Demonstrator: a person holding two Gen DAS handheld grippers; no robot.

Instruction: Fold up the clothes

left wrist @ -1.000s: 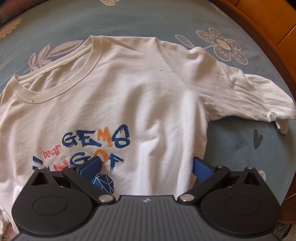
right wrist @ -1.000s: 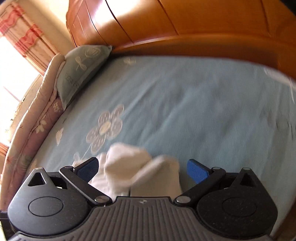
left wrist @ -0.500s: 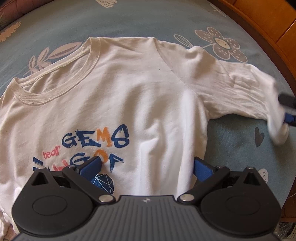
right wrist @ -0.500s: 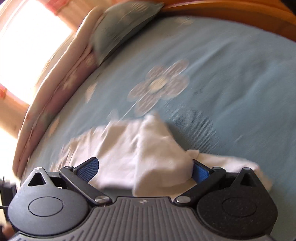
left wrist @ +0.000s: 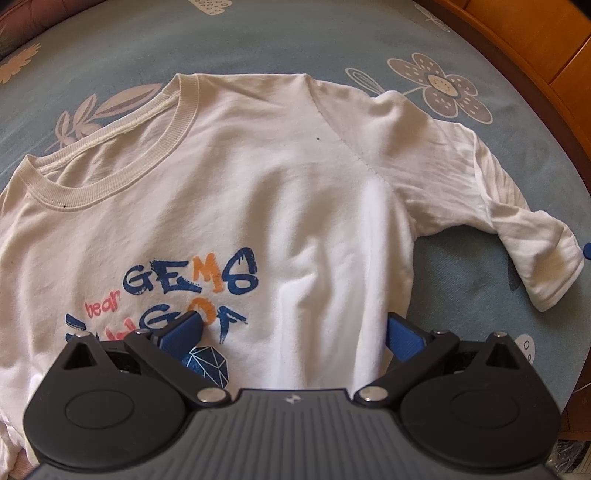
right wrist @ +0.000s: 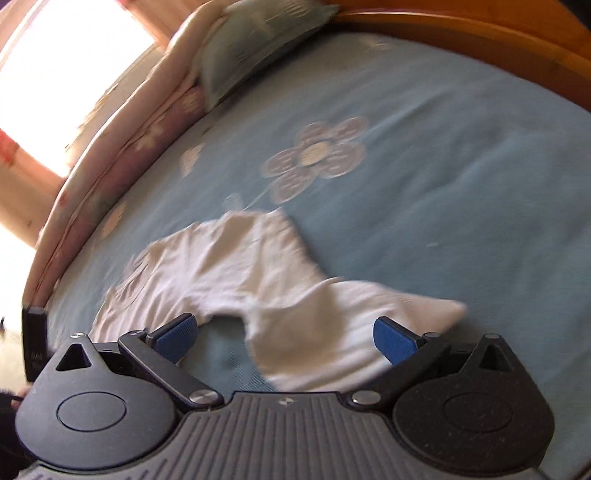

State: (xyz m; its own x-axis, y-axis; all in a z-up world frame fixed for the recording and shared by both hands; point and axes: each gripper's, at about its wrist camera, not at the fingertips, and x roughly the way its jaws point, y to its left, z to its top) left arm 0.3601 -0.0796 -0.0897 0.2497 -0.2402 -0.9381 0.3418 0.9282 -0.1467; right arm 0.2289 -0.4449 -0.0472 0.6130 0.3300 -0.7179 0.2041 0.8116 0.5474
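Observation:
A white T-shirt point(left wrist: 266, 192) with a blue and orange "GEMS" print lies face up on the blue bedspread point(left wrist: 295, 40). My left gripper point(left wrist: 291, 332) is open, low over the shirt's chest near its right side seam. The shirt's sleeve point(left wrist: 517, 229) lies spread to the right, its cuff folded. In the right wrist view the same sleeve point(right wrist: 325, 321) lies between the blue pads of my open right gripper point(right wrist: 284, 338), which holds nothing. A blue tip of the right gripper point(left wrist: 586, 251) shows at the left wrist view's right edge.
A wooden bed frame point(left wrist: 535, 55) curves along the right side and the far side point(right wrist: 480, 29). A blue pillow point(right wrist: 251, 44) and a pink quilt roll point(right wrist: 122, 147) lie along the bed's far left. A bright window point(right wrist: 55, 66) is behind them.
The right gripper has let the sleeve down and backed off; the sleeve's end now lies flatter on the bedspread. The left gripper has stayed in place.

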